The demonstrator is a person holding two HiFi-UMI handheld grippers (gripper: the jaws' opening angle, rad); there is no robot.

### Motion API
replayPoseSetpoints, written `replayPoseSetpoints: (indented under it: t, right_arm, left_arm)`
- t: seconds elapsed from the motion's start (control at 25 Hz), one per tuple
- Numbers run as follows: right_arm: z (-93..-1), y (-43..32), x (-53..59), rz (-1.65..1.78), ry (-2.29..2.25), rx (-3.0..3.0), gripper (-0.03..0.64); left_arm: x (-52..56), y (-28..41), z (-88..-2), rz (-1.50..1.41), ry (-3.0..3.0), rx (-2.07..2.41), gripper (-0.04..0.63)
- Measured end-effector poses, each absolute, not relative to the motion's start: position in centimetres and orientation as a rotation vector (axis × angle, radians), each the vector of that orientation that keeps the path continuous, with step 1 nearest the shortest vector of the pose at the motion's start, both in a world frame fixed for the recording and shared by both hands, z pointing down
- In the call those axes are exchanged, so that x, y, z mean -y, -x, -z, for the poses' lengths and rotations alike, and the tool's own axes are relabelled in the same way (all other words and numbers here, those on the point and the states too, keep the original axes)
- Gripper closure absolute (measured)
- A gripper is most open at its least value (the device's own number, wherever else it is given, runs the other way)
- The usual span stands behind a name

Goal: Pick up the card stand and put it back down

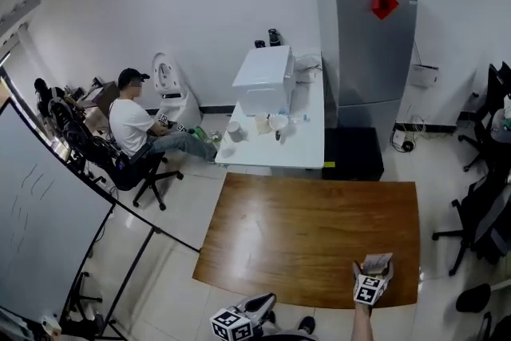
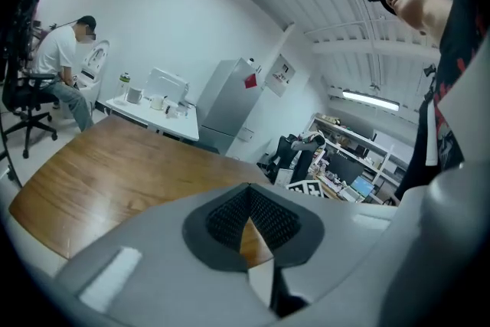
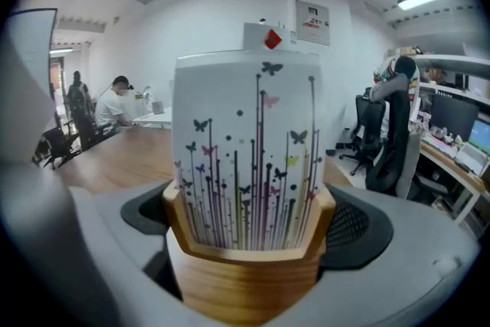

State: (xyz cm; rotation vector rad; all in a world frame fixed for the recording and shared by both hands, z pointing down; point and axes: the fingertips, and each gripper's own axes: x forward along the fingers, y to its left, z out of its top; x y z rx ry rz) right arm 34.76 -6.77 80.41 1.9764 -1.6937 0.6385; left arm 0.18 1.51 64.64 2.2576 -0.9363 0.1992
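Note:
The card stand is a light wooden block holding an upright white card printed with stems and butterflies. My right gripper is shut on the block, a dark pad pressing on each side. From the head view the stand and right gripper are over the front right part of the brown wooden table; I cannot tell whether the stand touches it. My left gripper hangs off the table's front edge, jaws closed together and empty.
Behind the wooden table stands a white table with a white box and small items. A grey fridge is at the back right, office chairs are on the right, and a seated person and a whiteboard are on the left.

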Motion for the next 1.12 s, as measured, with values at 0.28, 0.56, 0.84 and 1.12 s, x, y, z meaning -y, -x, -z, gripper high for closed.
replayPoseSetpoints:
  t: [0.28, 0.56, 0.84, 1.12]
  right_arm:
    - [-69.4, -27.8, 2.7, -0.589, -1.992, 1.863, 0.048]
    - [-62.2, -28.8, 0.9, -0.450, -2.116, 1.820, 0.048]
    - [-61.0, -28.2, 0.3, -0.397, -2.115, 1.782, 0.049]
    - [-61.1, -27.3, 0.4, -0.389, -2.092, 1.809, 0.049]
  left_arm:
    - [2.8, 2.7, -64.2, -0.087, -2.192, 1.014, 0.598]
    - [3.9, 4.9, -63.2, -0.147, -2.295, 1.038, 0.598]
    - [4.1, 6.2, -61.4, -0.084, -2.359, 1.033, 0.598]
    - [4.2, 6.4, -60.4, -0.081, -2.383, 1.070, 0.598]
